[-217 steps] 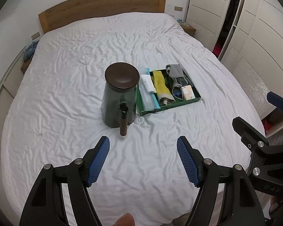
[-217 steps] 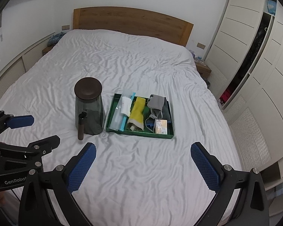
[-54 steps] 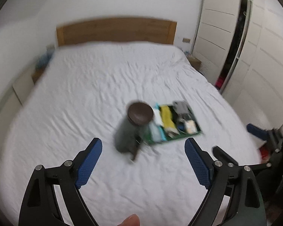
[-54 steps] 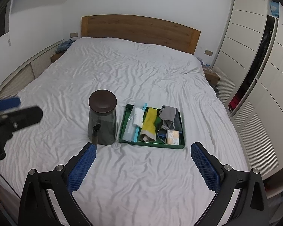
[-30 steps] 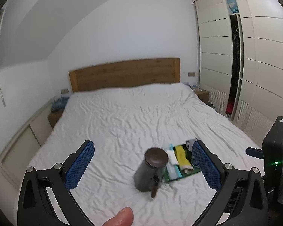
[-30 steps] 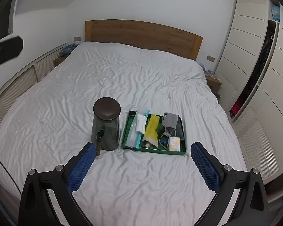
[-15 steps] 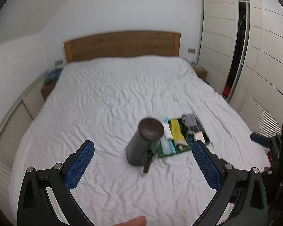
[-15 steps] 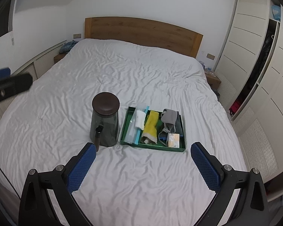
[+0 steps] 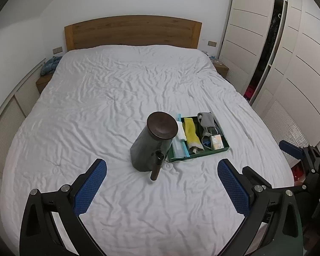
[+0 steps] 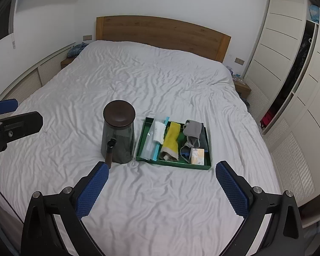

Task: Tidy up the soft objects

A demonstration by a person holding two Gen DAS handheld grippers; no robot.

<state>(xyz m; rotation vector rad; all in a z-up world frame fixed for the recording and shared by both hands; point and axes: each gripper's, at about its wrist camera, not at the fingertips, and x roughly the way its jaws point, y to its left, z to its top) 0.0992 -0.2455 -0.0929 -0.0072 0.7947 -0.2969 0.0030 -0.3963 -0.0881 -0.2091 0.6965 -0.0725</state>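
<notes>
A green tray [image 9: 225, 146] [image 10: 146, 123] lies on the white bed. It holds a yellow cloth [image 9: 191, 131] [image 10: 171, 139], grey fabric [image 9: 207, 120] [image 10: 194, 129], a white roll [image 10: 158, 134], a clear zip bag [image 10: 149, 145] and a small packet [image 9: 216, 141] [image 10: 197, 155]. A dark jar with a brown lid [image 9: 153, 143] [image 10: 118, 131] stands left of the tray. My left gripper [image 9: 161, 183] is open and empty, short of the jar. My right gripper [image 10: 161, 185] is open and empty, short of the tray.
The white bed [image 9: 117, 89] has a wooden headboard [image 9: 134, 32]. White wardrobes [image 9: 288, 64] line the right side. Low cabinets and a blue cloth [image 9: 49, 66] sit on the left. The left gripper also shows at the left edge of the right wrist view [image 10: 8, 117].
The left wrist view has tilted down and come closer to the bed, so jar and tray look larger. The right gripper has barely moved. Both stay open.
</notes>
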